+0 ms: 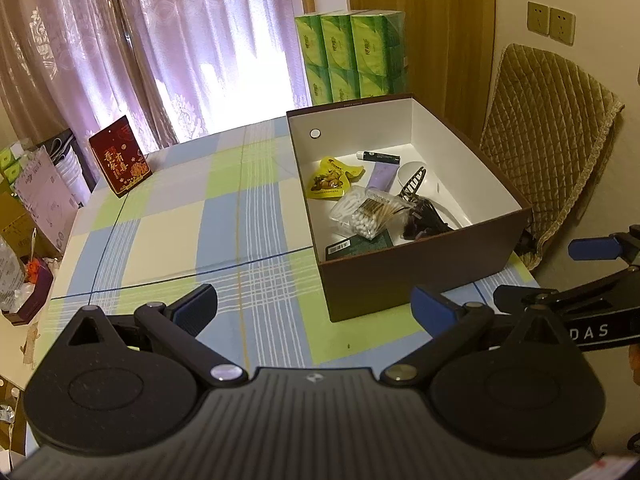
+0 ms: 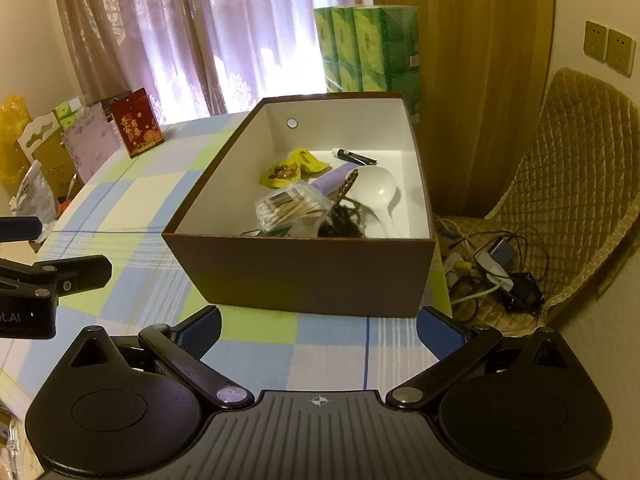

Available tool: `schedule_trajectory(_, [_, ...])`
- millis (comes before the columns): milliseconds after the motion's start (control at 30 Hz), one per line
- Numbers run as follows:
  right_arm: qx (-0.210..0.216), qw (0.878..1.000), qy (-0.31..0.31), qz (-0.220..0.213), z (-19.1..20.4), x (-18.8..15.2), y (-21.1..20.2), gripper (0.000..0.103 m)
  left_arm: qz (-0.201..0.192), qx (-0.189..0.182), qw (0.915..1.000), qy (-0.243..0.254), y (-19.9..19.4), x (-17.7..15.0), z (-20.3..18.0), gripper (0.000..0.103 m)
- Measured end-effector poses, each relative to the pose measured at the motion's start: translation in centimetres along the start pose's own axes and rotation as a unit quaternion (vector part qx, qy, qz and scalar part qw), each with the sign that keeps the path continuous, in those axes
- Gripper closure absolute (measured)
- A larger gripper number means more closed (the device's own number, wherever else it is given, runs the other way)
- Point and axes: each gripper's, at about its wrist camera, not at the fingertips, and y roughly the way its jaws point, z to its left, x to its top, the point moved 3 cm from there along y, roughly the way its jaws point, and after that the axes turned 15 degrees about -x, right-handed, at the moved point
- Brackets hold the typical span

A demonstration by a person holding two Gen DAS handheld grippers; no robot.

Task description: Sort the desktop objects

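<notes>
A brown box (image 1: pixel 420 276) (image 2: pixel 304 276) with a white inside stands on the checked tablecloth (image 1: pixel 180 220) (image 2: pixel 132 216). Inside lie a yellow snack packet (image 1: pixel 332 178) (image 2: pixel 286 170), a cotton-swab pack (image 1: pixel 370 212) (image 2: pixel 290 208), a purple tube (image 1: pixel 382 174) (image 2: pixel 334 180), a small dark tube (image 1: pixel 378 156) (image 2: pixel 354 156), a white spoon (image 1: pixel 424 184) (image 2: pixel 378 192), a hair claw (image 1: pixel 416 188) (image 2: pixel 346 186) and a green card (image 1: pixel 356 244). My left gripper (image 1: pixel 314 308) hovers open and empty near the box's front left corner. My right gripper (image 2: pixel 320 330) hangs open and empty before the box's front wall.
A red gift bag (image 1: pixel 120 158) (image 2: pixel 136 126) stands at the table's far left. Green tissue packs (image 1: pixel 352 56) (image 2: pixel 368 52) are stacked behind the box. A quilted chair (image 1: pixel 548 140) (image 2: pixel 580 184) holding tangled cables (image 2: pixel 496 272) is at the right. Bags and boxes (image 1: pixel 36 200) crowd the left.
</notes>
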Motion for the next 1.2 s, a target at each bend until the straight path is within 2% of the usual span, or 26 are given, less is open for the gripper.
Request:
schedule_trajectory(633, [-0.016,0.999,0.002,0.032,-0.4,-1.7,0.7,0.002,0.044,-0.023,0.9987,-0.008,2.3,-1.8,-0.1,0.001])
schedule_trajectory(1200, [-0.015,0.999,-0.004,0.044,-0.1,-1.7,1.7,0.002,0.057,-0.022,0.9981,-0.009,3.7,-1.7,0.0,0.001])
